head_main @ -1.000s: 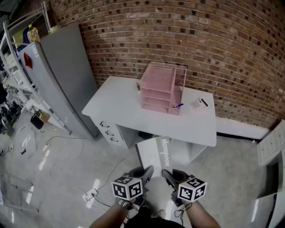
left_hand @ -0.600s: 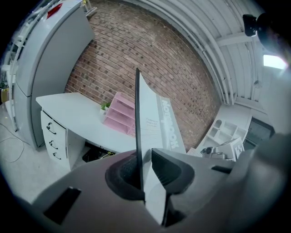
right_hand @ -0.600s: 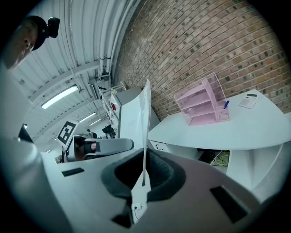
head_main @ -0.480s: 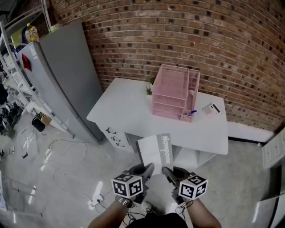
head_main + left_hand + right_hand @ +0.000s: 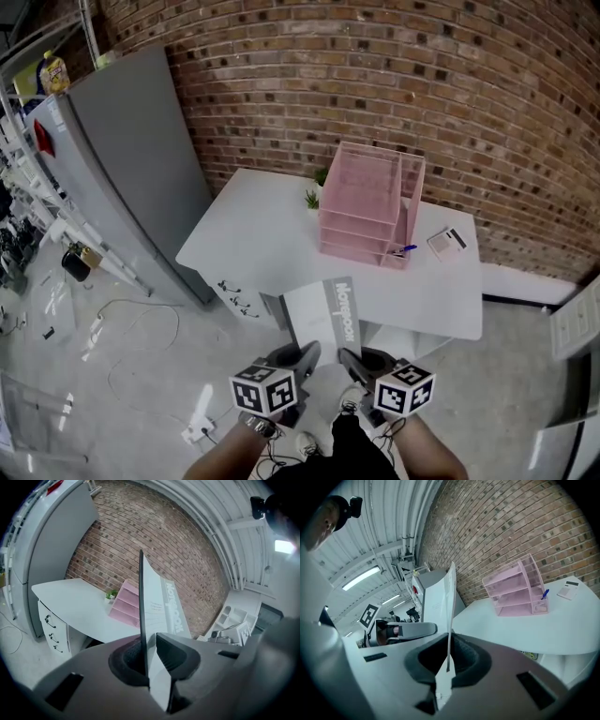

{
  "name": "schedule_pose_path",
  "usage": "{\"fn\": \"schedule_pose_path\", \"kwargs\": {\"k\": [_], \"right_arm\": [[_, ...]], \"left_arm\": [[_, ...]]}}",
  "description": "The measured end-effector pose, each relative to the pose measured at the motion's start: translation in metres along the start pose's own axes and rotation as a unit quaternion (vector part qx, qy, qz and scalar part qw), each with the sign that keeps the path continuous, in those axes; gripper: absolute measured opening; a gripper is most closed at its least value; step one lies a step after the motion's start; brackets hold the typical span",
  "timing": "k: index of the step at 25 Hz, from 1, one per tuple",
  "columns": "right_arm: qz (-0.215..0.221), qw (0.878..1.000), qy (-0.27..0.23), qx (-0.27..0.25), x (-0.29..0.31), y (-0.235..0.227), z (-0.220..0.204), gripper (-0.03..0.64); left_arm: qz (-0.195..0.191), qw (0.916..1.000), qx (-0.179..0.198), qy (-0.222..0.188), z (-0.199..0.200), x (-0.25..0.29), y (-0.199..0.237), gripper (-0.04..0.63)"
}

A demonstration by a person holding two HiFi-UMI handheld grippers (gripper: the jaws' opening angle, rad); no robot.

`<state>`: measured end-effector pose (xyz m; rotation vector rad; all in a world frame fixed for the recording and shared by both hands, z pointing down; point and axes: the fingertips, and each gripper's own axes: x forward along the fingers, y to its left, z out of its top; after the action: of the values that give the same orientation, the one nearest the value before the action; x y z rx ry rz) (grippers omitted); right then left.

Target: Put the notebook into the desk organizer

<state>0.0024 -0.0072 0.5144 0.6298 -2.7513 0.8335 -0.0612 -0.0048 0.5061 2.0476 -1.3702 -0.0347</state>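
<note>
The notebook (image 5: 323, 314) is held flat at lower centre, with the left gripper (image 5: 302, 354) and right gripper (image 5: 349, 357) both clamped tight on its near edge, which their jaws hide. The pink desk organizer (image 5: 361, 202) stands on the white desk (image 5: 253, 234) above, further right in the frame than a second ago.

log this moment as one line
left tongs: shut on notebook | right tongs: shut on notebook | notebook: held by both, not yet in organizer | organizer: on desk
</note>
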Motion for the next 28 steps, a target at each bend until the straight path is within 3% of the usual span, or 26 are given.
{"fn": "schedule_pose_path", "kwargs": {"k": [15, 28], "right_arm": [[0.031, 0.999, 0.019, 0.021, 0.04, -0.114, 0.061, 0.012], [0.053, 0.998, 0.025, 0.038, 0.053, -0.167, 0.092, 0.012]], "left_arm": [[0.029, 0.9994, -0.019, -0.003, 0.049, 0.117, 0.028, 0.049], [0.036, 0.999, -0.024, -0.006, 0.073, 0.173, 0.034, 0.049]]}}
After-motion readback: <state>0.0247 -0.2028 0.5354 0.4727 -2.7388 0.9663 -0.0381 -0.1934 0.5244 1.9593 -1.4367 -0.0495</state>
